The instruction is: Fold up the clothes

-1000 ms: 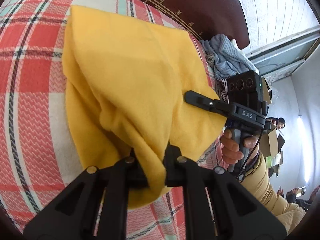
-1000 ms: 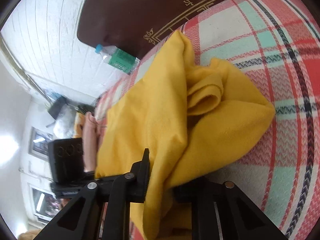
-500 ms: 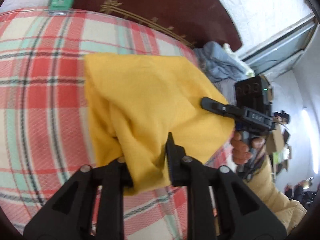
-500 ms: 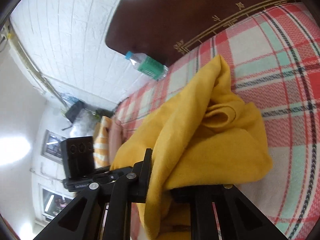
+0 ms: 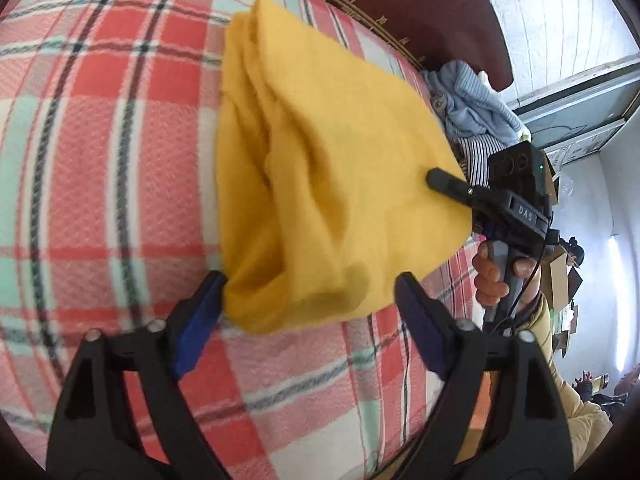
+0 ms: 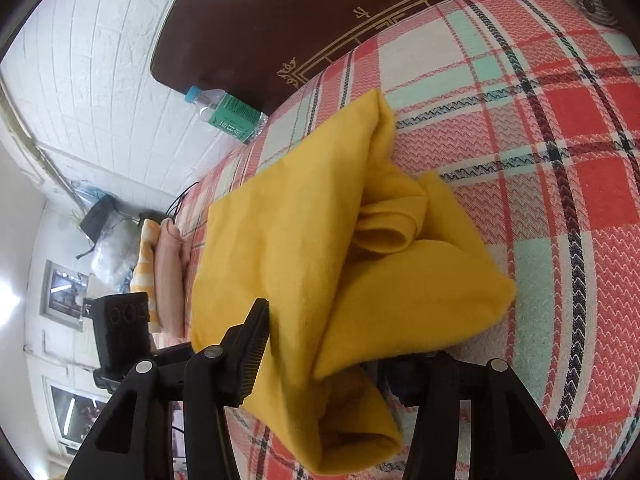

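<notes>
The soft yellow fleece garment is lying bunched in loose layers on the red-plaid bed cover. The left tongs are gaping around its near end, the right tongs likewise spread, gripping nothing. Flattening those lumpy layers evenly would tidy the fold.

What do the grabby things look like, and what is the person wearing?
Each hand-held gripper is black plastic with two long fingers and silver screws. The left hand-held gripper has blue pads. The right hand-held gripper has white letters "DAS", a black camera box with a green light, a grey handle and a black cable. The sleeve is pale yellow.
</notes>
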